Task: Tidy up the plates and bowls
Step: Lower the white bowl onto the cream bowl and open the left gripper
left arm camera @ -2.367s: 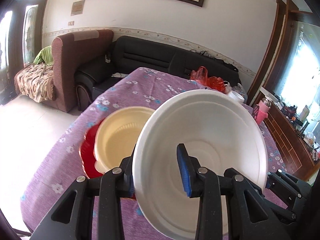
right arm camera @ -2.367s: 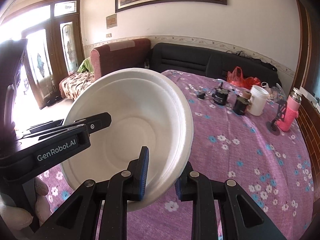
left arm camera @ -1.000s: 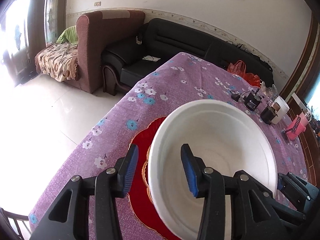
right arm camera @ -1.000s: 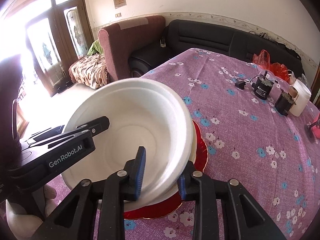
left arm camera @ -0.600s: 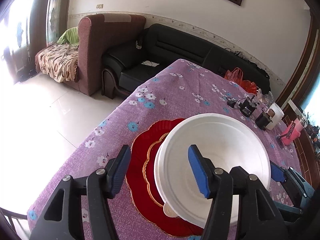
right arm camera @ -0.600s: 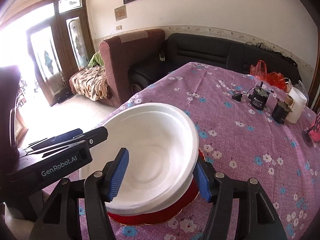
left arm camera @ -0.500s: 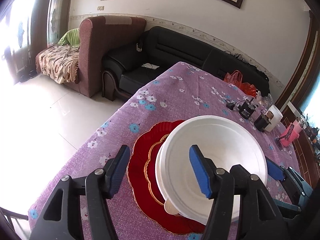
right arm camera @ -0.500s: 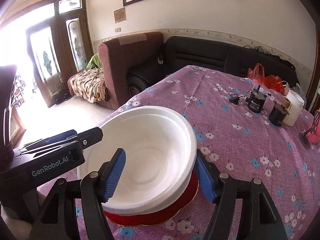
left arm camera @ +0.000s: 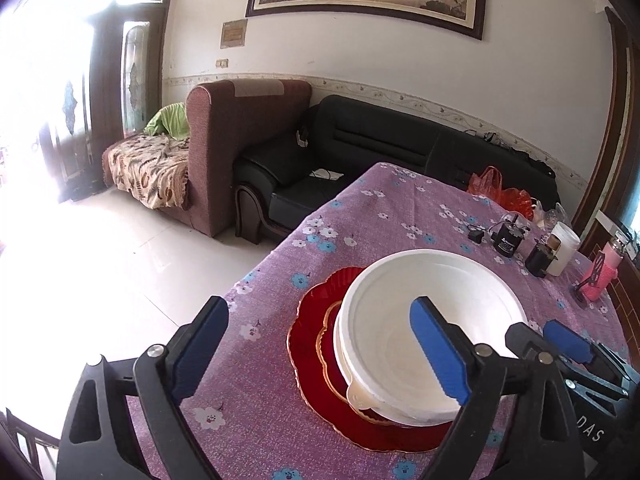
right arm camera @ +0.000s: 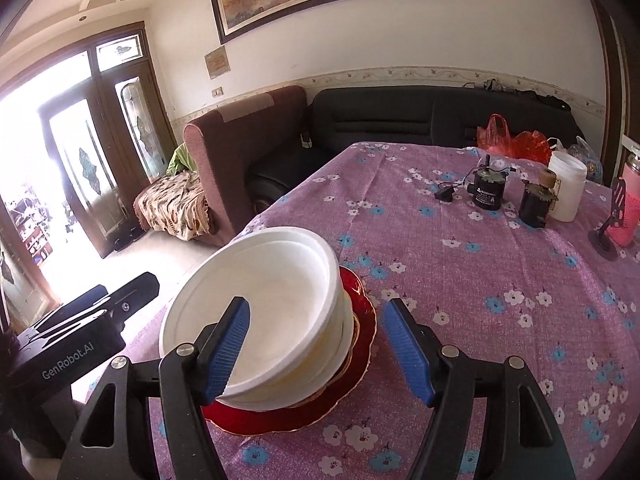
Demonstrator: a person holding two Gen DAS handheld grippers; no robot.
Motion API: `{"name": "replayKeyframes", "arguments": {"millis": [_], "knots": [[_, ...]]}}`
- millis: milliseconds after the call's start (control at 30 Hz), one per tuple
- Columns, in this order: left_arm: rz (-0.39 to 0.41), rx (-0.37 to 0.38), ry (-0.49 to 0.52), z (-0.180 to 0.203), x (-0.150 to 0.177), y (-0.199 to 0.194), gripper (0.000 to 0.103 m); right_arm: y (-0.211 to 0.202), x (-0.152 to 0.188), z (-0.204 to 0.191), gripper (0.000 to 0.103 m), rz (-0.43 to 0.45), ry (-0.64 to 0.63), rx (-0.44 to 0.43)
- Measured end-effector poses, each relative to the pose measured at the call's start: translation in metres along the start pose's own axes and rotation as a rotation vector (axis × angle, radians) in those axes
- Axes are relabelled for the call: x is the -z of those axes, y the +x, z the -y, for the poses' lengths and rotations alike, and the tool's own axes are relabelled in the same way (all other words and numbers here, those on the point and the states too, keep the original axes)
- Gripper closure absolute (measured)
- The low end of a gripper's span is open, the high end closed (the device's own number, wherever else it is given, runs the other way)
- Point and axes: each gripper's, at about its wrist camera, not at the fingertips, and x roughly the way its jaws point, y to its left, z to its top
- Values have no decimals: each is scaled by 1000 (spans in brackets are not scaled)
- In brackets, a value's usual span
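Observation:
A large white foam bowl [left arm camera: 432,312] rests nested in a cream bowl [left arm camera: 360,394], which stands on a red plate with a gold rim [left arm camera: 316,344] on the purple flowered tablecloth. The stack also shows in the right wrist view: white bowl [right arm camera: 264,296], cream bowl [right arm camera: 340,340], red plate [right arm camera: 360,356]. My left gripper [left arm camera: 320,352] is open and empty, above and in front of the stack. My right gripper [right arm camera: 320,356] is open and empty, just behind the stack's near rim.
At the table's far end stand two small black devices [right arm camera: 486,188], a white jar [right arm camera: 566,190], a pink bottle [right arm camera: 628,216] and a red bag [right arm camera: 516,138]. The table's left edge [left arm camera: 264,260] drops to the tiled floor. Sofas stand beyond.
Both grippers held the white bowl, lowered it onto the cream bowl on the red plate, opened and let go. They have since drawn back and upward from the stack.

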Motion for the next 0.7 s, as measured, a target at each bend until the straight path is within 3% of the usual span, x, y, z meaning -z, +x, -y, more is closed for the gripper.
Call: {"name": "replayKeyframes", "arguments": {"millis": [133,700], "knots": [[27,-41,12,5,6,-12,4,-6,10,4,28,-12,11,0],[-45,-45,107,45,43,-28,4,-45,53,26,26,-9,26,12]]}}
